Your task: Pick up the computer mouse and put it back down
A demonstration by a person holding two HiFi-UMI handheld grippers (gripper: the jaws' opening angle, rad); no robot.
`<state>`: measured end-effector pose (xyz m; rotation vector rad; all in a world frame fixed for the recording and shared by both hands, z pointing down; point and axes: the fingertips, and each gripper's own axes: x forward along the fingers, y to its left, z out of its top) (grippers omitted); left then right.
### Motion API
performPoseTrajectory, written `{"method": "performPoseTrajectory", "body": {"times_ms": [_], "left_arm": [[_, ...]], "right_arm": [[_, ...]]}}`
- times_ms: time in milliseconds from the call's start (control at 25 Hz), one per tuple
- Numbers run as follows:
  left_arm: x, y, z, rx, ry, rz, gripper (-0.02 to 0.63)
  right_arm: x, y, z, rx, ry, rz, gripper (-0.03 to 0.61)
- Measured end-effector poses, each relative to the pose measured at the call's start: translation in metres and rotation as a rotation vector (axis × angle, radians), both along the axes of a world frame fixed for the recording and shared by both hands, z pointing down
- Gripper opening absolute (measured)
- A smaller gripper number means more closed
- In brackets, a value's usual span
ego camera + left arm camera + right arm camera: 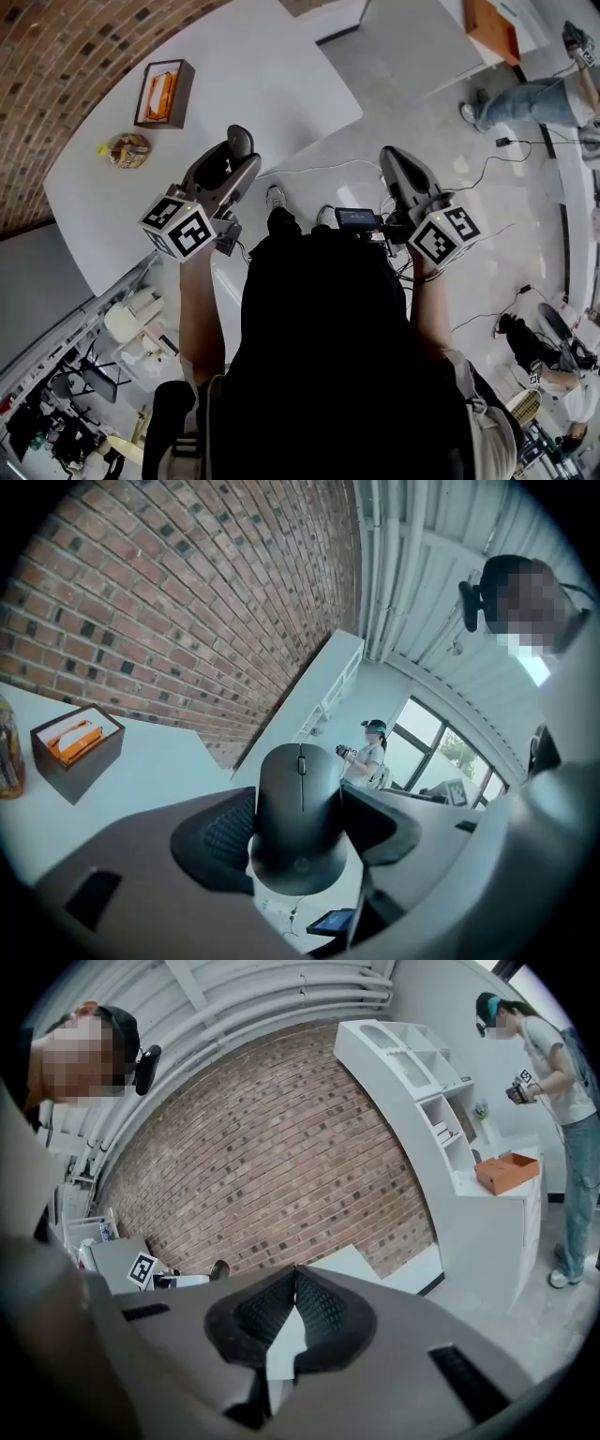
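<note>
A black computer mouse [298, 816] is clamped between the jaws of my left gripper [298, 832], held up in the air and pointing toward the brick wall. In the head view the same left gripper [236, 150] hangs over the near edge of the white table [234, 84], with the mouse [240, 141] sticking out at its tip. My right gripper [401, 169] is raised over the floor to the right of the table. Its jaws [292, 1321] meet at the tips and hold nothing.
On the table's left part sit a dark box with orange contents [164, 92] and a yellow-wrapped packet [127, 150]. Cables [487, 169] trail over the floor. A person in jeans [539, 98] stands at the far right near an orange box [491, 28] on a white counter.
</note>
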<state>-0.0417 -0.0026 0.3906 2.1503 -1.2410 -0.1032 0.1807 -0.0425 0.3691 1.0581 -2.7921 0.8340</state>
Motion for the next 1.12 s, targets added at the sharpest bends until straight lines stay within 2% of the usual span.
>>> {"method": "performPoseTrajectory", "body": {"times_ms": [80, 280, 680, 1120], "left_arm": [[0.011, 0.004, -0.007, 0.023, 0.025, 0.006, 0.301], [0.036, 0.015, -0.01, 0.058, 0.028, 0.021, 0.301], [0.062, 0.024, -0.022, 0.094, 0.151, 0.013, 0.299], [0.052, 0.015, -0.02, 0.086, 0.126, -0.008, 0.299]], "right_arm": [[0.003, 0.002, 0.0, 0.002, -0.003, -0.014, 0.017], [0.009, 0.008, 0.0, 0.006, -0.013, -0.048, 0.017], [0.011, 0.018, 0.004, -0.001, -0.018, -0.093, 0.017], [0.004, 0.015, 0.001, -0.001, -0.022, -0.095, 0.017]]}}
